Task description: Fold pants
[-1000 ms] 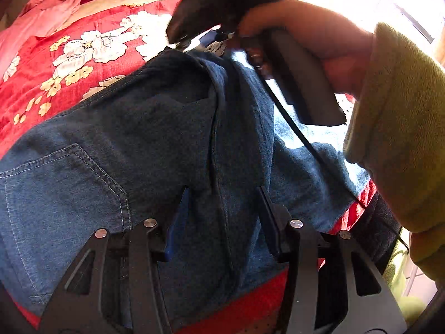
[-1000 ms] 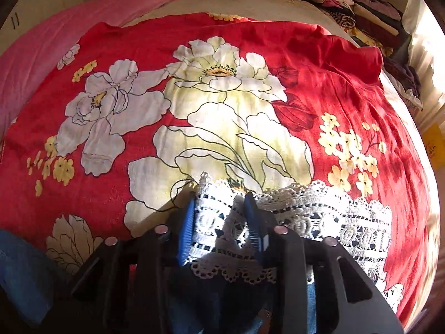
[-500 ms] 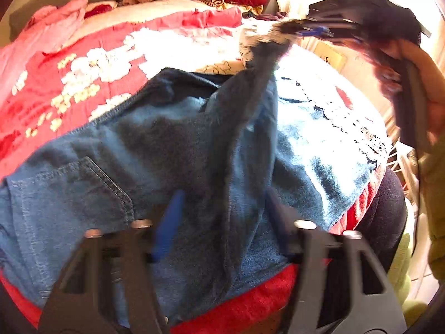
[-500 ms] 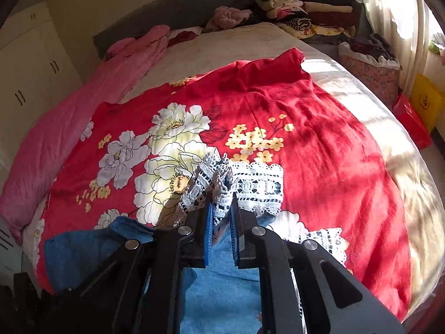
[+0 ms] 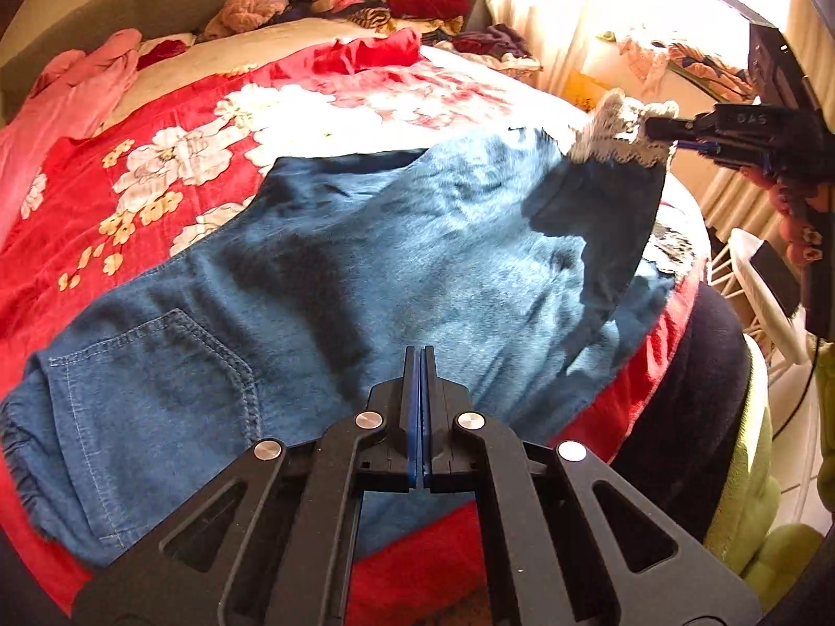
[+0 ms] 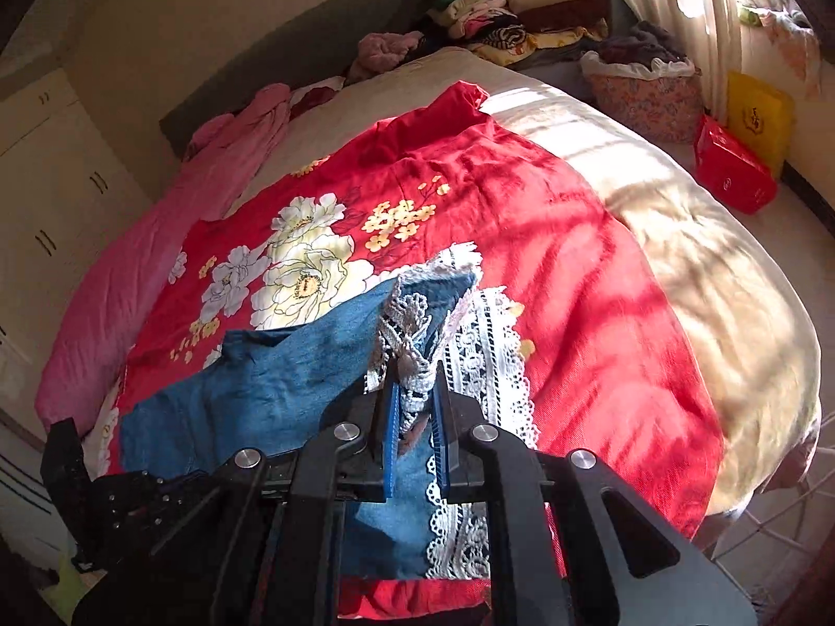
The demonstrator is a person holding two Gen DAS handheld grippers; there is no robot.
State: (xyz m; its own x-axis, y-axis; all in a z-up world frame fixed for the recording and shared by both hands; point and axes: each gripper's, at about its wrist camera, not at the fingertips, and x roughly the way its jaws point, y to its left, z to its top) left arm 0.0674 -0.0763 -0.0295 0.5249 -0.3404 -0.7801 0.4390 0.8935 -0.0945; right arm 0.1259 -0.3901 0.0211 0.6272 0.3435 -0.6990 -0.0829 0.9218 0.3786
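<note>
Blue denim pants [image 5: 334, 281] with white lace hems lie on a red floral bedspread [image 5: 130, 177]. My left gripper [image 5: 420, 352] is shut and empty, hovering over the near edge of the pants by the back pocket [image 5: 156, 365]. My right gripper [image 6: 415, 391] is shut on the lace hem [image 6: 412, 360] of one leg and holds it lifted off the bed. It also shows in the left wrist view [image 5: 663, 130] at the right, with the leg hanging from it. The other leg's lace hem [image 6: 496, 344] lies flat.
A pink blanket [image 6: 156, 261] lies along the bed's left side. Stacks of folded clothes [image 6: 511, 10] sit at the headboard end. A laundry basket [image 6: 647, 88], a red box [image 6: 730, 172] and a yellow bag stand on the floor at the right.
My left gripper has shut and now holds nothing. My right gripper has pulled the lace hem up and out to the right, which unfolds the top leg.
</note>
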